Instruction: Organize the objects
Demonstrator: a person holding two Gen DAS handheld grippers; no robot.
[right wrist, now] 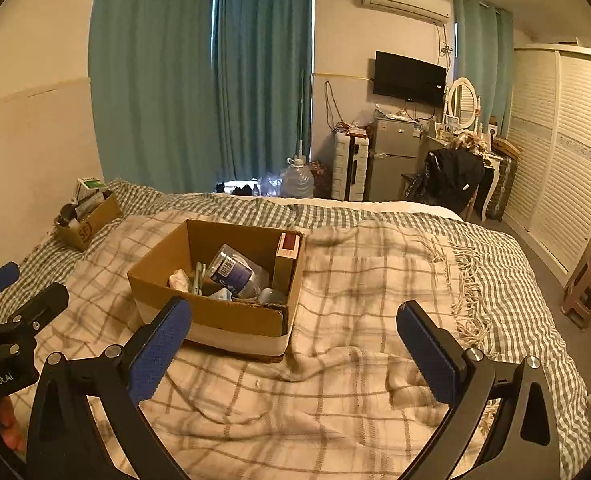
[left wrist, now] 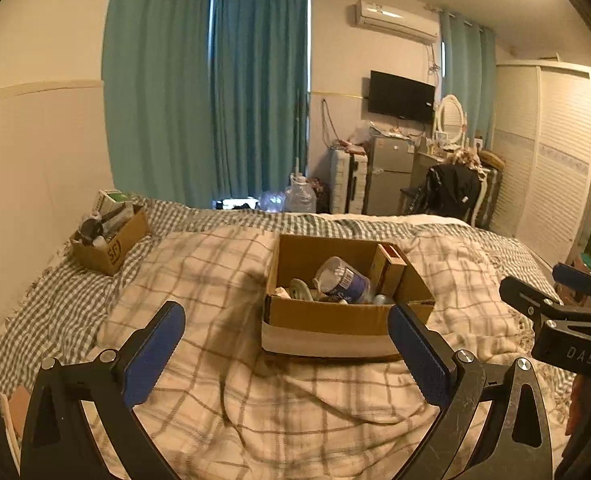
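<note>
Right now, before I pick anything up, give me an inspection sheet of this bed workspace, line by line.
Surface: bed with a rumpled plaid blanket over a gingham sheet.
Job's things: open cardboard box mid-bed holding a clear wrapped pack with a dark blue label, an upright tan carton and smaller bits too jumbled to name.
Clutter: second cardboard box near the wall, full of mixed items.
Grippers: left gripper open, empty, its right finger in front of the box's corner; right gripper open, empty, above the blanket.
Cables: wires hanging on the far wall.
Surroundings: teal curtains, TV, small fridge, wardrobe.
</note>
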